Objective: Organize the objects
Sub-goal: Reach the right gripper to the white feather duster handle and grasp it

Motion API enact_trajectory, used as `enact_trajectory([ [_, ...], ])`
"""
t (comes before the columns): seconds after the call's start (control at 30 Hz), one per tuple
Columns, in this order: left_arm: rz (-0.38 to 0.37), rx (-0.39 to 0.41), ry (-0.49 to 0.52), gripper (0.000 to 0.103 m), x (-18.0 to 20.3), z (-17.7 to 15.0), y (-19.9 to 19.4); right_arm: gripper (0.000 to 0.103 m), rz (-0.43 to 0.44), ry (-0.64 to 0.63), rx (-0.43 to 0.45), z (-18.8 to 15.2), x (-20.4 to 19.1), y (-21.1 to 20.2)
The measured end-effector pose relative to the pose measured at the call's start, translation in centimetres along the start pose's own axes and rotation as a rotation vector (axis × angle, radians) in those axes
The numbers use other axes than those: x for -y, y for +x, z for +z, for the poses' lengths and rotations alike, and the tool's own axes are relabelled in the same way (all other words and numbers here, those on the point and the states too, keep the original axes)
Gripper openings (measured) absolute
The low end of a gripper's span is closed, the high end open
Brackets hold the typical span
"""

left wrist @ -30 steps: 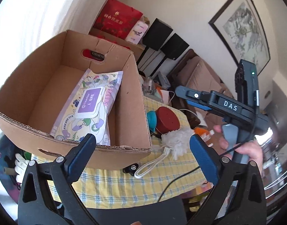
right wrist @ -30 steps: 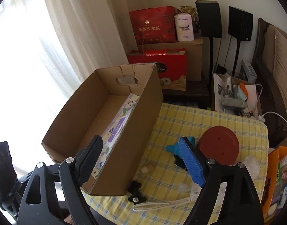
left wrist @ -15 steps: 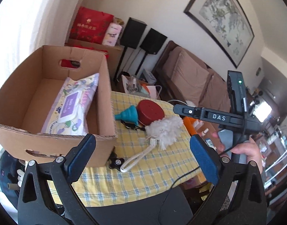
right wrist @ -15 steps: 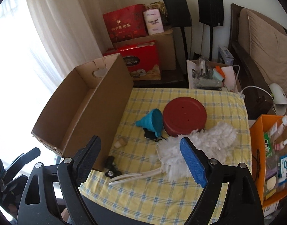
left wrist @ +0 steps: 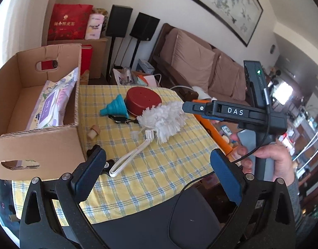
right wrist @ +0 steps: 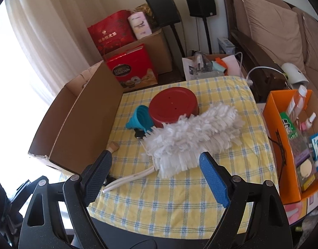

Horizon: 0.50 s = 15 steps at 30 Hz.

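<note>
Both grippers' fingers wide apart, empty. Right gripper (right wrist: 154,174) should straddle white duster (right wrist: 192,137) mid-fluff, then box (left wrist: 34,112) it.

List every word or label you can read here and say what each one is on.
"DAS": side of the right tool.
"COLLECTION": red gift box behind the table; the line above it is blurred.
Gold Chinese characters: red bag, too small to read.
Wipes pack in the carton, white roll, packets in the orange box: print unreadable.

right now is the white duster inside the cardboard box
No, the white duster lies on the checked tablecloth, outside the cardboard box.
</note>
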<state>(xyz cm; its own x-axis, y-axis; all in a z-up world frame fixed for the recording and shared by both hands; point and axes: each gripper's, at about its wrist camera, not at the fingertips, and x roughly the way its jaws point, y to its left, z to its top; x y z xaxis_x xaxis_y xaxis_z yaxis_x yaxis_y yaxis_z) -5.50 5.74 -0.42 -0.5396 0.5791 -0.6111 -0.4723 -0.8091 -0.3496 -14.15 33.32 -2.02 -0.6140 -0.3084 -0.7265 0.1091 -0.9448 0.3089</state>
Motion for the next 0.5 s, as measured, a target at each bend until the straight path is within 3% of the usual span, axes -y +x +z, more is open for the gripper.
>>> enact_trajectory([
  [0.5,0.1,-0.174,0.226,0.1,2.7,-2.5,7.9,0.088,-0.037,0.072,0.024,-3.6,3.1,-1.5],
])
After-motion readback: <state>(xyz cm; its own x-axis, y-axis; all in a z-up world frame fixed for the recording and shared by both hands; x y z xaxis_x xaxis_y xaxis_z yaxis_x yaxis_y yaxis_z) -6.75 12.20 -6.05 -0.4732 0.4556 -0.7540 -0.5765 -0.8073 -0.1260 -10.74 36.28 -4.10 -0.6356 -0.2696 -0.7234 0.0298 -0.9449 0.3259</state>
